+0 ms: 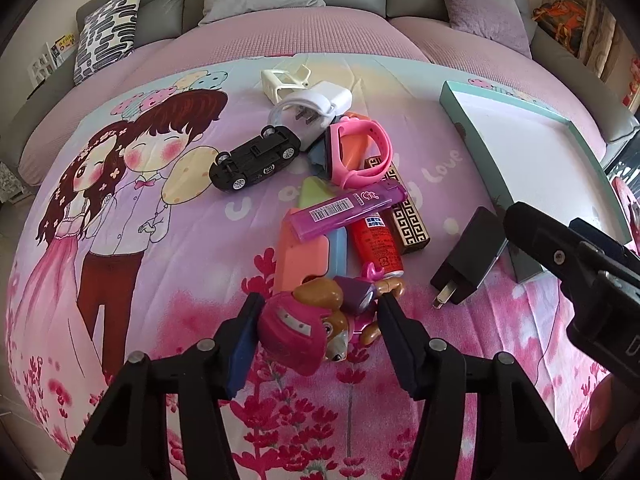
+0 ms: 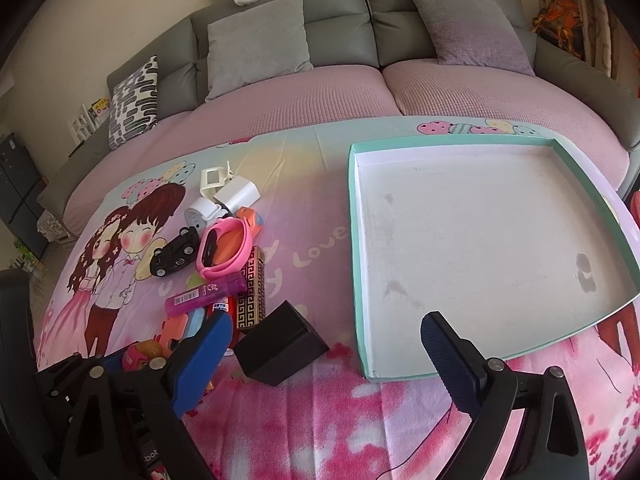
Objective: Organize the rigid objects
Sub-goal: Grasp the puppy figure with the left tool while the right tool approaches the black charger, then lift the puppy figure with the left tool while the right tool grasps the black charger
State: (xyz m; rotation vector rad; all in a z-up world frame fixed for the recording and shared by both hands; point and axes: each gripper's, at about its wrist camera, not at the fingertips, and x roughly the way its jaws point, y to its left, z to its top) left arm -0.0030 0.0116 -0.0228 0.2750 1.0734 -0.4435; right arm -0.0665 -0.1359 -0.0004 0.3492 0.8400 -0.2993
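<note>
Straddling puppy figure (image 1: 320, 320), left gripper (image 1: 318, 312) half-closed, pads maybe touching, hard to tell. Right gripper (image 2: 324, 344) wide, empty. Figure's lower body hidden behind helmet.

Small rigid objects (image 1: 320, 184), including an overturned black toy car (image 1: 256, 158), lie heaped left of the empty teal-rimmed tray (image 2: 472, 248).

Each claw (image 1: 318, 326) has black hinged arms, silver rivets, and 2 blue ribbed pads (image 2: 448, 360).
</note>
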